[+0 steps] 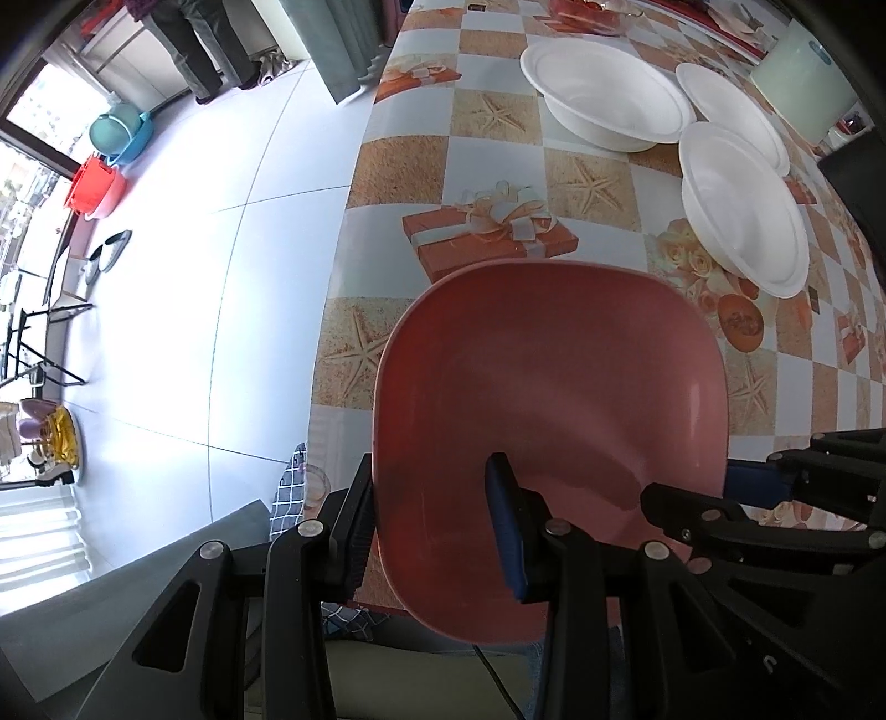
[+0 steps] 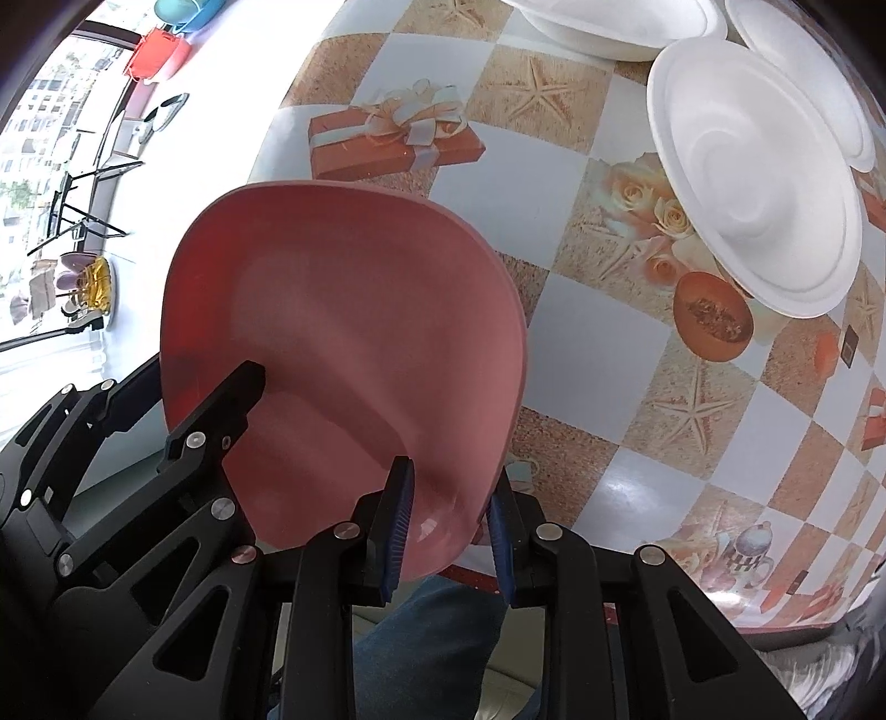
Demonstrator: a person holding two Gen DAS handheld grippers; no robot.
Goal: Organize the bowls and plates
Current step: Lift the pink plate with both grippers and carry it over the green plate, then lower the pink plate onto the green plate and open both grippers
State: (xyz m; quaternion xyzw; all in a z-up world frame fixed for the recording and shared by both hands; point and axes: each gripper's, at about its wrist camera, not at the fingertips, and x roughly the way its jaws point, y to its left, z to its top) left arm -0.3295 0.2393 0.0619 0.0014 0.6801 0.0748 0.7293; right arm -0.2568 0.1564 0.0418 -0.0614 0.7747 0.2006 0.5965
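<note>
- Here, a pink square plastic bowl with rounded corners (image 1: pixel 554 399) hangs over the near edge of a table spread with a checked oilcloth (image 1: pixel 498 149) printed with starfish, gift boxes and roses.
- The left gripper (image 1: pixel 432 515) pinches the bowl's left wall, one black finger outside the rim and one blue-padded finger (image 1: pixel 506 520) inside the bowl.
- The right gripper (image 2: pixel 451 520) pinches the bowl's near right corner between two blue pads (image 2: pixel 398 526), one inside the rim and one outside.
- In the right wrist view, the left gripper's black finger reaches into the bowl from the left; in the left wrist view, the right gripper's black linkage sits at the bowl's right rim.
- Three white round foam bowls (image 1: pixel 606 94) stand farther back toward the table's right side, well apart from the pink bowl; the nearest one (image 1: pixel 742 210) lies on the rose print, and its rim overlaps that of the one behind it (image 1: pixel 731 111).
- A pale green cylindrical container (image 1: pixel 803 77) stands by the far right edge, and a clear dish of red food (image 1: pixel 587 14) sits at the far edge.
- Blue denim trousers (image 2: pixel 426 637) show below the bowl at the table's near edge.
- On the pale tiled floor (image 1: pixel 194 249) to the left sit a red basin (image 1: pixel 94 185) and a teal basin (image 1: pixel 119 133) beside a bright window.
</note>
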